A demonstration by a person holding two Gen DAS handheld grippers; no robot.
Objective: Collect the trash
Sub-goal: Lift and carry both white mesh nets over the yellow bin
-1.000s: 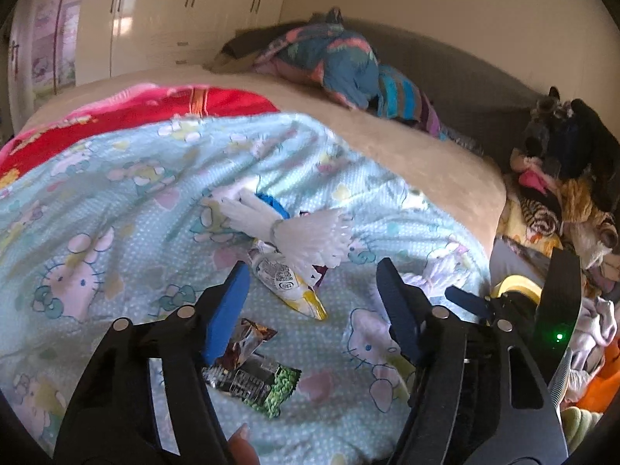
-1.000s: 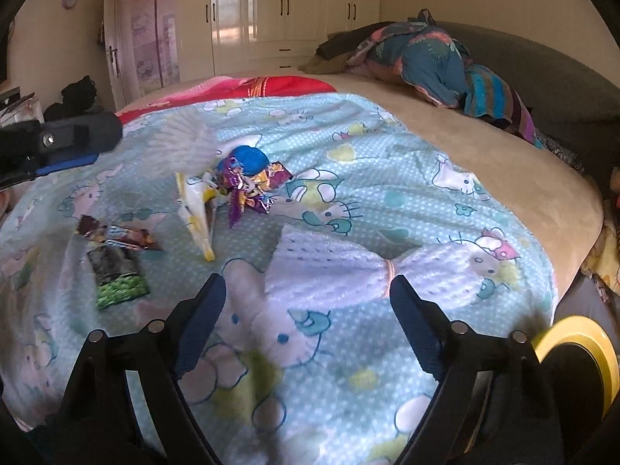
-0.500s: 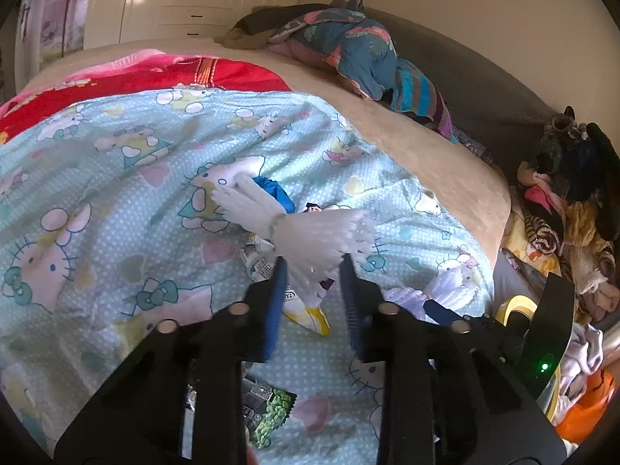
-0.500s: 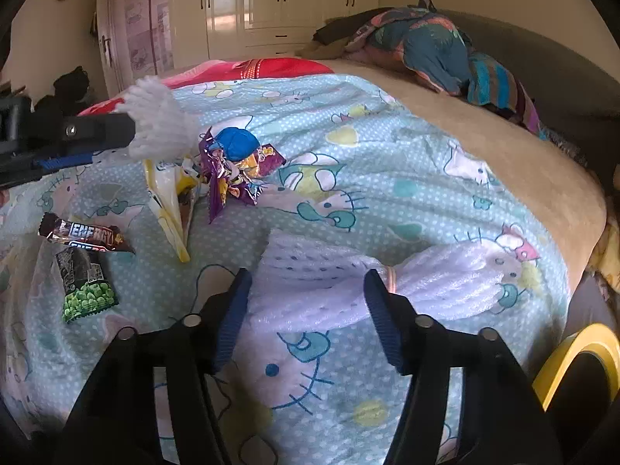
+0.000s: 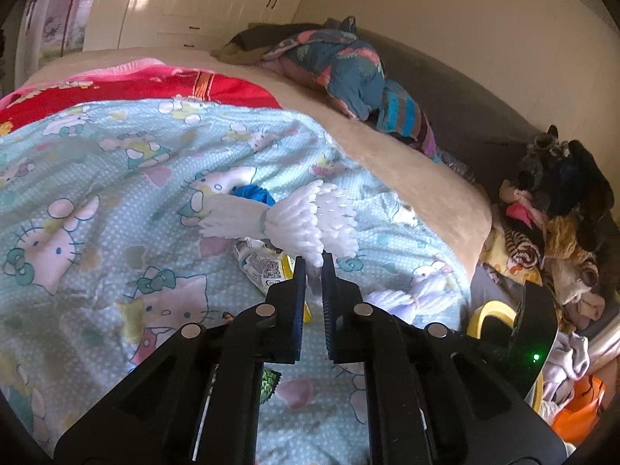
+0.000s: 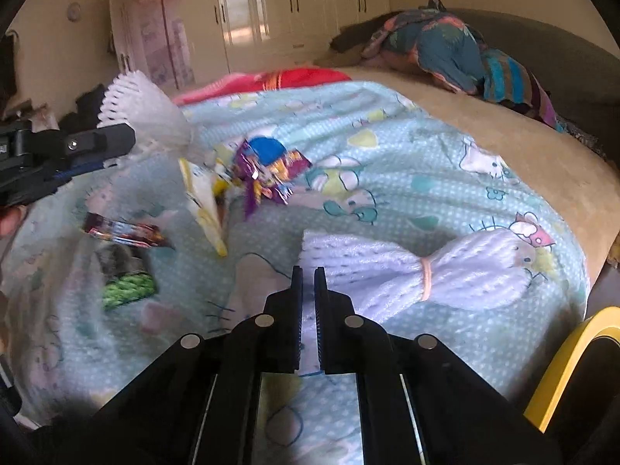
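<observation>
My left gripper is shut on the edge of a white foam net and holds it lifted above the bed; it also shows in the right wrist view. My right gripper is shut on the near edge of a second white foam net that lies on the blue Hello Kitty sheet. Other trash lies on the sheet: a yellow-white wrapper, a purple wrapper, a blue ball of paper, a dark candy bar wrapper and a green snack packet.
A yellow-rimmed bin stands at the bed's right edge. A pile of clothes lies to the right of the bed. Folded blankets sit by the grey headboard. White wardrobes line the far wall.
Both grippers went from wide open to shut. The left one closed on the first foam net and lifted it. The right one moved forward and closed on the second net's edge.
</observation>
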